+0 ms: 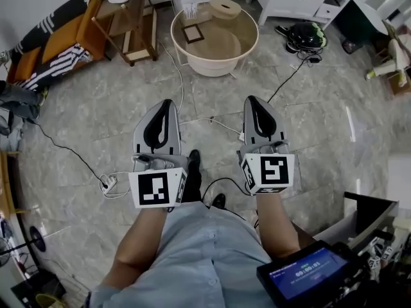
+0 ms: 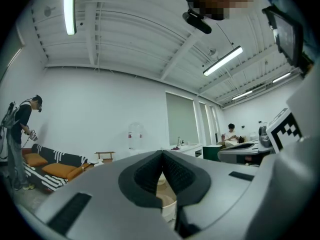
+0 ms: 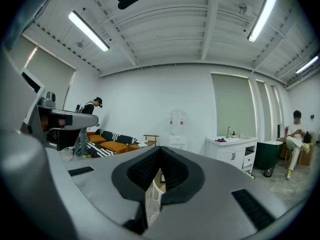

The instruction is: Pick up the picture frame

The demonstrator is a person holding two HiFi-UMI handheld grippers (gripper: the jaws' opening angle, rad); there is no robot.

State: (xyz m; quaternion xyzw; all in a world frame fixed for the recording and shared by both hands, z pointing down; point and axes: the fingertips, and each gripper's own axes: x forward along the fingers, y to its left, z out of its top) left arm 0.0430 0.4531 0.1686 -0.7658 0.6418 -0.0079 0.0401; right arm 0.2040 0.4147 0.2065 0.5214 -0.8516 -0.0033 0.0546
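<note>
The picture frame (image 1: 192,33) lies flat on the round pale bench (image 1: 215,66), toward its far left side, well ahead of the person. Both tools are held low and side by side over the grey floor (image 1: 321,127). The left hand-held gripper (image 1: 166,104) and the right hand-held gripper (image 1: 252,100) each have their jaws closed tip to tip, with nothing between them.

A round beige table (image 1: 221,49) carries a dark picture frame (image 1: 192,33) and a round wooden piece (image 1: 225,8).
</note>
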